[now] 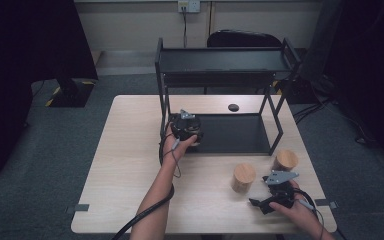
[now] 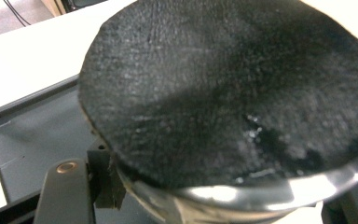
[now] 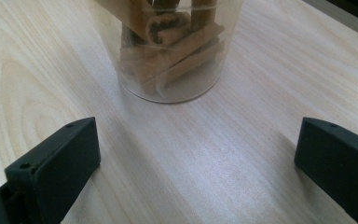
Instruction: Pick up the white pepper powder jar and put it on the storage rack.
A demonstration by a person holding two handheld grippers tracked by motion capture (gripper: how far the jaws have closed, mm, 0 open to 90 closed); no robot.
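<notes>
now left gripper [image 1: 185, 131] clamped on black-lidded jar [image 2: 228, 93], at near left corner of rack's lower shelf [image 1: 240, 135], shelf floor directly beneath. right gripper [image 1: 272, 200] jaws wide, empty; cinnamon jar [image 3: 175, 51] just ahead, slightly left of jaw centreline, upright on table [image 1: 130, 165].

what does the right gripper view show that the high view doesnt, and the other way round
Right gripper view alone: brown rolled sticks inside the clear jar, with the right tongs open just short of it. High view alone: the black rack, two wooden jar lids, and the left tongs at the rack's lower shelf. Both share the pale wooden table.
</notes>
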